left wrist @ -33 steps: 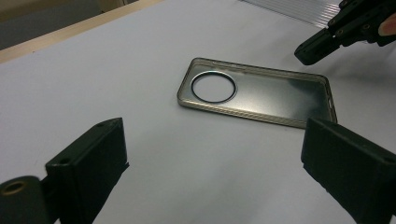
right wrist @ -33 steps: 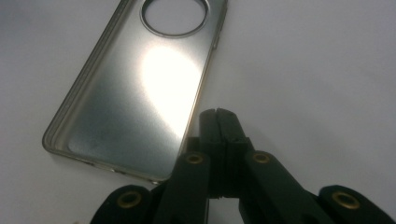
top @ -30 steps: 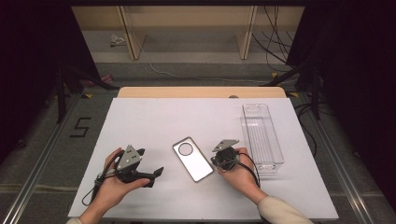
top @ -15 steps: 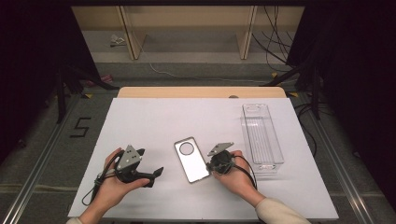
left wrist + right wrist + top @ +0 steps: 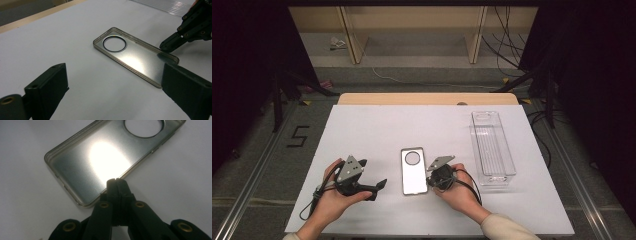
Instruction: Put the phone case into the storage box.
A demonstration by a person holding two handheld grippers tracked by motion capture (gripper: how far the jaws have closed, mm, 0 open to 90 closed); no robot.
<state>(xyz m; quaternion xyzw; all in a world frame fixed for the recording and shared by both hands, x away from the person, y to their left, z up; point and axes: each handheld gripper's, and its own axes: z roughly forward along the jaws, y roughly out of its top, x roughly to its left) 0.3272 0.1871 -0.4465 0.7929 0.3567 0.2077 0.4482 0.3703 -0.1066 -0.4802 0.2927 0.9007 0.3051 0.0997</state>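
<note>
White table [image 5: 362,135], phone case [image 5: 413,171], right gripper [image 5: 116,180] jaws together at its edge, left gripper [image 5: 112,95] jaws apart

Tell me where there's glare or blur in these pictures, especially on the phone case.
Right gripper view: a bright blown-out patch of glare sits on the phone case, and the shut right claw is soft-edged up close. Left gripper view: milder sheen on the case, and the open left claw looms dark and blurred. High view: even light on the white table, dark surroundings.
</note>
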